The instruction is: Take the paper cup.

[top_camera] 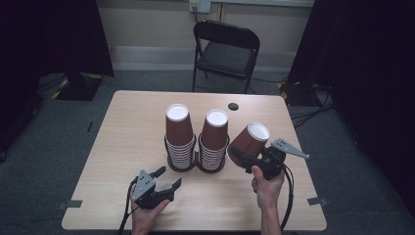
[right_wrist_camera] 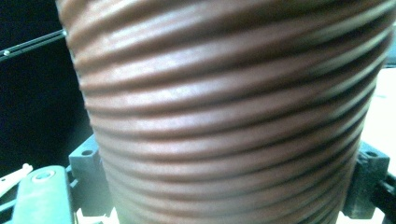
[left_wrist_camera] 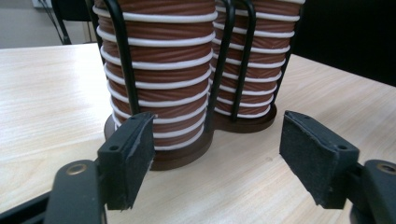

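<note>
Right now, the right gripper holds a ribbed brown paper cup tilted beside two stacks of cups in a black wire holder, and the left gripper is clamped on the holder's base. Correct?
Not quite. The left gripper is open with nothing between its jaws, short of the black wire holder, as the left gripper view shows. The right gripper does hold the ribbed brown paper cup tilted beside the two stacks.

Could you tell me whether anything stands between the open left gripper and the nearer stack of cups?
Nothing visible does: bare table lies between the left gripper and the nearer stack of cups, which wire holder bars enclose.
</note>
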`<state>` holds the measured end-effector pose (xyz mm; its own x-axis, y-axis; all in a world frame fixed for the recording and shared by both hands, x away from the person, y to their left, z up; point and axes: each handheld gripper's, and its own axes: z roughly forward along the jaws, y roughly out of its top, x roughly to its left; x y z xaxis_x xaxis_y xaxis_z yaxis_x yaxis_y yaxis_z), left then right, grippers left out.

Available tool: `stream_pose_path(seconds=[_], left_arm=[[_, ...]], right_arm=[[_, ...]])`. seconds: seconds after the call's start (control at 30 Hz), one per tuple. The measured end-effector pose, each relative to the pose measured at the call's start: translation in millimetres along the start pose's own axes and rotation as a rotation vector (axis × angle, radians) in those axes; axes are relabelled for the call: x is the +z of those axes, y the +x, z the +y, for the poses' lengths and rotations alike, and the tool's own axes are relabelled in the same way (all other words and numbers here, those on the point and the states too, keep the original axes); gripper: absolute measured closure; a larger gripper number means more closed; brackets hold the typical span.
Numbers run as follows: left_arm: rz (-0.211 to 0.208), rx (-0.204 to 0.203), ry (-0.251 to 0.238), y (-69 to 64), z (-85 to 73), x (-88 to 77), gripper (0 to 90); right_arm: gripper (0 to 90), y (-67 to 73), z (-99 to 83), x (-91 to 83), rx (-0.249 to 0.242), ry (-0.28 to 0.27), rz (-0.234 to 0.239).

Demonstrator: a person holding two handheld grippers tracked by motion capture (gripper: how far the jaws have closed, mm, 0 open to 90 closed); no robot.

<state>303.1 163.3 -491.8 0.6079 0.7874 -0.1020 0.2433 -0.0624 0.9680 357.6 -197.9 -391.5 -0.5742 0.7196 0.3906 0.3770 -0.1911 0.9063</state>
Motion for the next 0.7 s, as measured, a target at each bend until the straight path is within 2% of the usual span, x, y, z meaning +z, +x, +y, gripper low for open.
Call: stream_pose_path(seconds=[0.07, 0.13, 0.2, 0.27, 0.37, 0.4, 0.43, 0.47, 0.53, 0.57, 0.6, 0.63, 0.7], left_arm=[[-0.021, -0.013, -0.017, -2.1, 1.9, -1.4, 31.9], [-0.018, 0.013, -0.014, -4.6, 4.4, -2.0, 30.0], [-0.026, 0.011, -0.016, -5.6, 5.2, -1.8, 31.0], [-0.050, 0.007, -0.033, -6.8, 6.3, -1.8, 34.6], [-0.084, 0.015, -0.021, -7.1, 6.8, 0.6, 37.6], [-0.084, 0.015, -0.021, -7.1, 6.8, 0.6, 37.9], [-0.103, 0.017, -0.011, -8.4, 7.0, 2.3, 38.4], [-0.125, 0.011, -0.012, -8.7, 7.2, 2.9, 38.3], [-0.136, 0.008, -0.018, -9.5, 7.0, 3.0, 38.5], [-0.147, -0.006, -0.024, -10.6, 7.2, 3.5, 38.5], [-0.163, -0.028, -0.028, -10.8, 7.6, 3.9, 38.3], [-0.195, -0.068, -0.041, -12.1, 8.6, 4.1, 38.3], [-0.190, -0.050, -0.043, -15.4, 10.1, 4.4, 39.2]], right_arm=[[13.5, 0.1, -3.5, 0.5, 0.004, 0.008, 0.001], [13.5, 1.1, -7.1, 0.7, 0.008, 0.009, 0.008], [13.5, 3.3, -10.8, 1.4, 0.017, 0.015, 0.015], [13.5, 4.9, -16.1, 3.2, 0.030, 0.021, 0.023], [13.5, 7.7, -25.4, 6.5, 0.062, 0.034, 0.048], [13.5, 9.1, -28.1, 7.4, 0.070, 0.038, 0.051], [13.5, 9.8, -30.8, 8.7, 0.076, 0.042, 0.060], [13.5, 11.0, -33.1, 9.7, 0.085, 0.045, 0.068], [13.5, 12.3, -35.2, 10.1, 0.089, 0.049, 0.072], [13.5, 13.3, -37.4, 10.4, 0.092, 0.049, 0.079], [13.5, 15.8, -41.0, 10.9, 0.100, 0.050, 0.096], [13.5, 16.5, -42.4, 11.4, 0.094, 0.058, 0.105], [13.5, 18.0, -45.0, 12.0, 0.088, 0.066, 0.118]])
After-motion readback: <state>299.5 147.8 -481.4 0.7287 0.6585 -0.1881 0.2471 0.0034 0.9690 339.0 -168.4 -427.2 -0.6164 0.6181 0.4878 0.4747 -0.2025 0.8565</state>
